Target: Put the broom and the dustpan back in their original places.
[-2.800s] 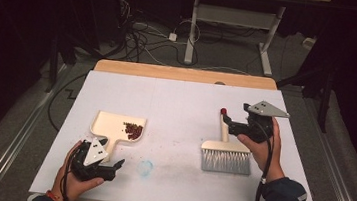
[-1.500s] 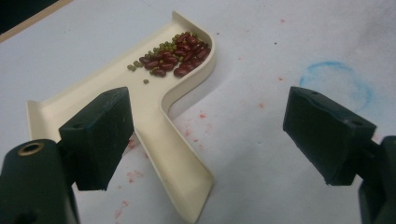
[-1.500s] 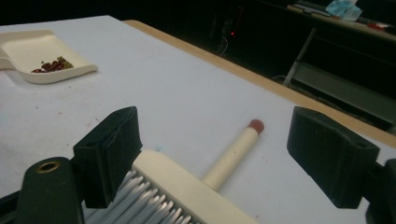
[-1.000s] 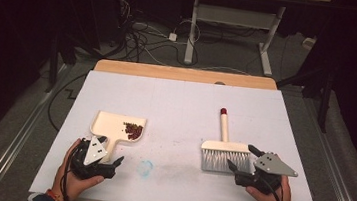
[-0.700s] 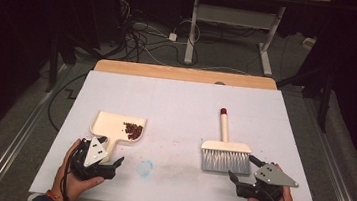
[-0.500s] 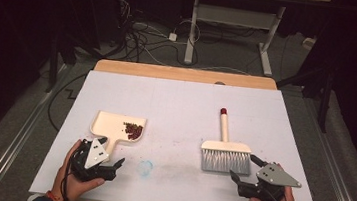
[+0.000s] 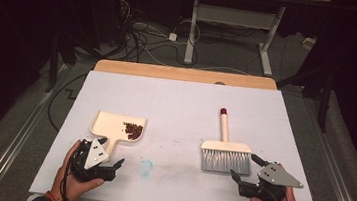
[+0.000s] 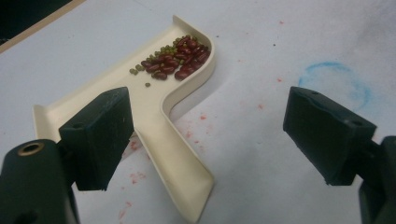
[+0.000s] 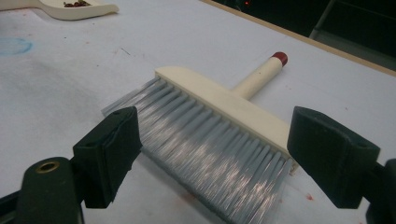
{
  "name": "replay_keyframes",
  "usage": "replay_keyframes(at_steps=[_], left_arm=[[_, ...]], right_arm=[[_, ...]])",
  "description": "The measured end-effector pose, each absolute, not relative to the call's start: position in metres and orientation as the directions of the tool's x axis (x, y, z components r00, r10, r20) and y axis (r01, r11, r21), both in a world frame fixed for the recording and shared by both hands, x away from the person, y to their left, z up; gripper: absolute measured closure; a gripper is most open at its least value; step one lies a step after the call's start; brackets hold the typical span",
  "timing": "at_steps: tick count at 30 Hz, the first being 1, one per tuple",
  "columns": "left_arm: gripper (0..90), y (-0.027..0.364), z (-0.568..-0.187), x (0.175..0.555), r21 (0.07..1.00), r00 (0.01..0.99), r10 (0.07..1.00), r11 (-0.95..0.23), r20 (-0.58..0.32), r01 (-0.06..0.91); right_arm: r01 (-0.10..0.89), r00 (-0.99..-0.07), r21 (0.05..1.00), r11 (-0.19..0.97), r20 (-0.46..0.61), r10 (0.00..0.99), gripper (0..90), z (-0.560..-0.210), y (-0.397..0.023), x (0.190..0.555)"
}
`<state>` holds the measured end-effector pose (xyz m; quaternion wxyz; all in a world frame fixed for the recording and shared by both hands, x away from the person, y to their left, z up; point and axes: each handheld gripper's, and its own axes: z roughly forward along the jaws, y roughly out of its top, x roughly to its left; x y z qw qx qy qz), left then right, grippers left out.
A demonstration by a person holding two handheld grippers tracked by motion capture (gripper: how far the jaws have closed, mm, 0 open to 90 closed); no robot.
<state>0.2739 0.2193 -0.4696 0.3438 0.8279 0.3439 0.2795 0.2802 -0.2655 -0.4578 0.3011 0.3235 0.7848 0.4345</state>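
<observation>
A cream dustpan (image 7: 111,125) lies at the left of the white table, with red and green beans (image 7: 133,131) piled in its right corner. My left gripper (image 7: 113,154) rests open at the near edge, just behind the pan's handle (image 8: 173,156), with nothing between its jaws. A cream brush (image 7: 225,153) with grey bristles and a red-tipped handle (image 7: 223,111) lies flat on the right. My right gripper (image 7: 243,166) sits open just near of the bristles (image 9: 205,144), touching nothing. The beans (image 8: 176,58) show close up in the left gripper view.
A faint blue chalk ring (image 7: 146,167) marks the table between the two grippers. Small red stains dot the surface (image 8: 201,119) beside the pan handle. A wooden strip (image 7: 184,74) runs along the far edge; cables and desk legs lie on the floor beyond.
My right gripper came away from the brush handle, drew back toward the near edge and settled behind the bristles. The brush, the dustpan and my left gripper have stayed put.
</observation>
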Motion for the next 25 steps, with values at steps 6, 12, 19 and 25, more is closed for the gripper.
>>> replay_keyframes(at_steps=[6, 12, 19, 25], left_arm=[[15.8, 0.2195, -0.4694, 0.2739, 0.761, 0.605, 0.763, -0.527, 0.228, 0.378], [15.8, 0.2189, -0.4706, 0.2763, 0.757, 0.603, 0.764, -0.530, 0.230, 0.383], [15.8, 0.2179, -0.4708, 0.2786, 0.752, 0.604, 0.764, -0.533, 0.229, 0.388], [15.8, 0.2170, -0.4705, 0.2810, 0.757, 0.602, 0.767, -0.524, 0.221, 0.390]], right_arm=[[0.236, -0.600, 0.876, 0.420, -0.208, 0.773, 17.2, -0.4571, -0.2641, 0.2810], [0.237, -0.600, 0.872, 0.429, -0.216, 0.770, 17.2, -0.4574, -0.2636, 0.2814], [0.239, -0.594, 0.875, 0.422, -0.212, 0.776, 17.4, -0.4579, -0.2650, 0.2822], [0.241, -0.571, 0.876, 0.417, -0.220, 0.791, 18.1, -0.4578, -0.2662, 0.2827]])
